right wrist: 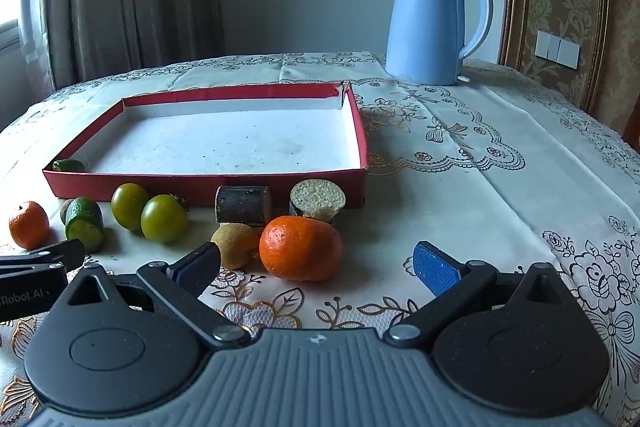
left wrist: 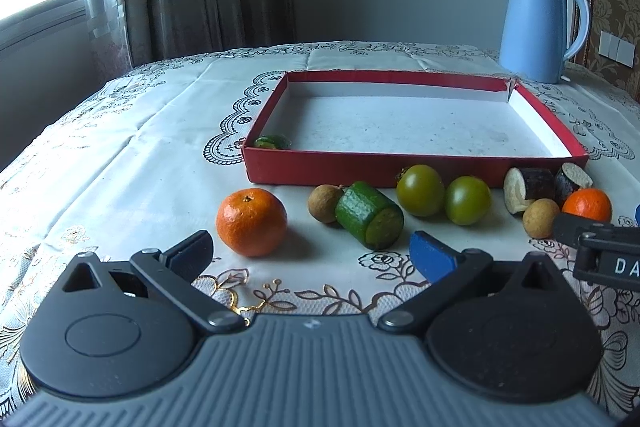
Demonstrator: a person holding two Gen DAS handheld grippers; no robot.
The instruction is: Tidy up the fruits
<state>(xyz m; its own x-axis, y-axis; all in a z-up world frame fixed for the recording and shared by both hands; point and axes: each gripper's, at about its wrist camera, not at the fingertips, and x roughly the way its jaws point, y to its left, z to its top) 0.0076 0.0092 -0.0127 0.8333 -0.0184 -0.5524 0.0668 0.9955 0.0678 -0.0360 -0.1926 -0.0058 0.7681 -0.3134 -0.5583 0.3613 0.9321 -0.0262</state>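
Both grippers, left (left wrist: 310, 253) and right (right wrist: 318, 265), sit spread wide, gripping nothing. Dimpled oranges (right wrist: 301, 247), smooth green tomatoes (left wrist: 420, 190) and a cucumber chunk (left wrist: 370, 220) line the shallow red cardboard tray (left wrist: 360, 169) on the lacy tablecloth (left wrist: 160, 131).

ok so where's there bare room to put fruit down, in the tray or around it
Nearly the whole red tray floor is bare; only a cucumber piece sits in its near left corner. The cloth right of the tray, before the kettle, is open. The strip along its front wall is crowded.
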